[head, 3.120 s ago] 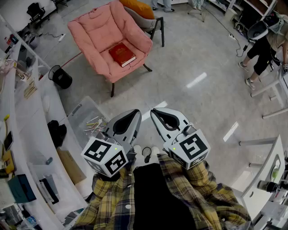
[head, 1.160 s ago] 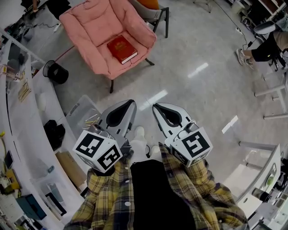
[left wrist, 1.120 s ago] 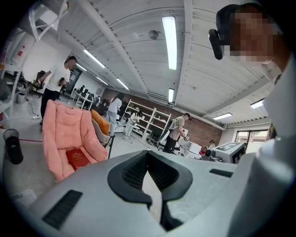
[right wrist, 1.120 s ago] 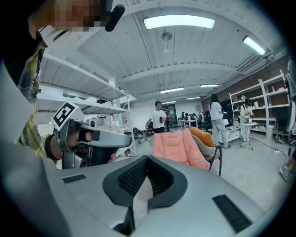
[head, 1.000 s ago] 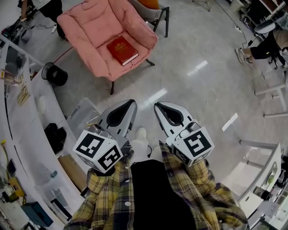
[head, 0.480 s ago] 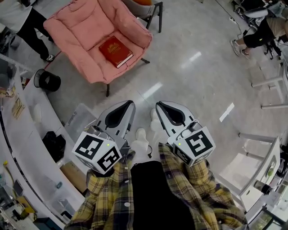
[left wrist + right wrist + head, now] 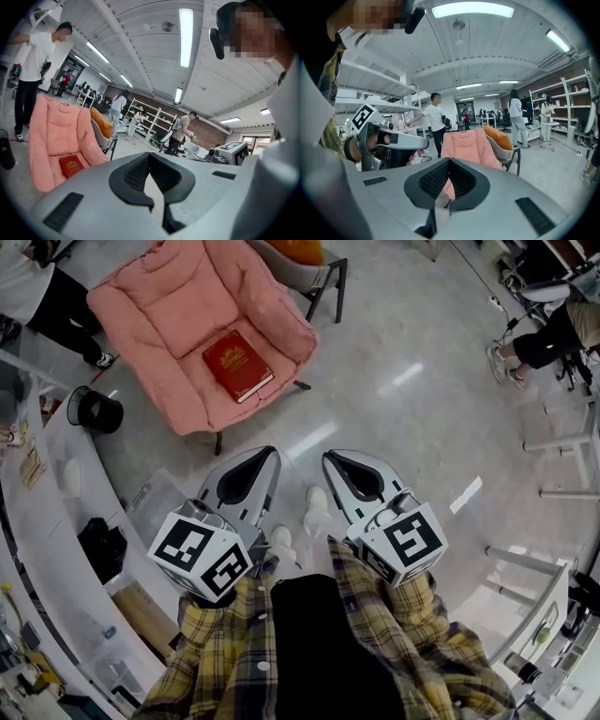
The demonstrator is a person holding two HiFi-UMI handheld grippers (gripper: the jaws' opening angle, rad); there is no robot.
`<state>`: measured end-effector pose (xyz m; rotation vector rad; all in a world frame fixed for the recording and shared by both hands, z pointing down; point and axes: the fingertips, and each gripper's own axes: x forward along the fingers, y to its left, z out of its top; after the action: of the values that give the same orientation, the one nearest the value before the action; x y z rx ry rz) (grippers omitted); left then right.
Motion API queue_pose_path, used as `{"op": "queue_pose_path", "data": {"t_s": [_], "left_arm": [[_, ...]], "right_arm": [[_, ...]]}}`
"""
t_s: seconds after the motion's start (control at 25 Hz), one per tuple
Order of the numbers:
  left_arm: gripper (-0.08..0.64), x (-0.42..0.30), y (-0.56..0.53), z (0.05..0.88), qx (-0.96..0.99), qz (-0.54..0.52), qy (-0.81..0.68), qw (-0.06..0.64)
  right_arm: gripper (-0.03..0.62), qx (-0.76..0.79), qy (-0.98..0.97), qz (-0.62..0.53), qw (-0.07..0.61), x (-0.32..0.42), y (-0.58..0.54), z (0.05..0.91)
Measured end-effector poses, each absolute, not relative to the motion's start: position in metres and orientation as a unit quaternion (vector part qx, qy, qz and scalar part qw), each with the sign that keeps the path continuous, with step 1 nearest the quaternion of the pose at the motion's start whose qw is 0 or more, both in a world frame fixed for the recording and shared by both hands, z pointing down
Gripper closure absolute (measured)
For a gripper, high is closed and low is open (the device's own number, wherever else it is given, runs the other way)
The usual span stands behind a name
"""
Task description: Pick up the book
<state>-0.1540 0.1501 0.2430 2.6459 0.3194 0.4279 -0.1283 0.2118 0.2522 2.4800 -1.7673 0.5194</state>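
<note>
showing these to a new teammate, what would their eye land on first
The red book stands out most: it lies flat on the seat of the pink padded chair at the head view's upper left. Next come the left gripper and the right gripper, side by side low in the middle. Both are shut and empty, and the book lies well beyond their tips.

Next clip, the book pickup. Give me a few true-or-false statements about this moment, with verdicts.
1. The red book lies on the seat of the pink chair. True.
2. The left gripper holds the book. False: it is shut on nothing, well short of the chair.
3. The book lies open. False: it is closed.
4. A black bin stands on the floor beside the chair. True.
</note>
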Motion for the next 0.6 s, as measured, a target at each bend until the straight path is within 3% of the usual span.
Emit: {"op": "queue_pose_path", "data": {"t_s": [0.6], "left_arm": [[0.557, -0.073, 0.14, 0.225, 0.969, 0.119, 0.022, 0.216]], "right_arm": [[0.575, 0.747, -0.647, 0.147, 0.04, -0.044, 0.207, 0.236]]}}
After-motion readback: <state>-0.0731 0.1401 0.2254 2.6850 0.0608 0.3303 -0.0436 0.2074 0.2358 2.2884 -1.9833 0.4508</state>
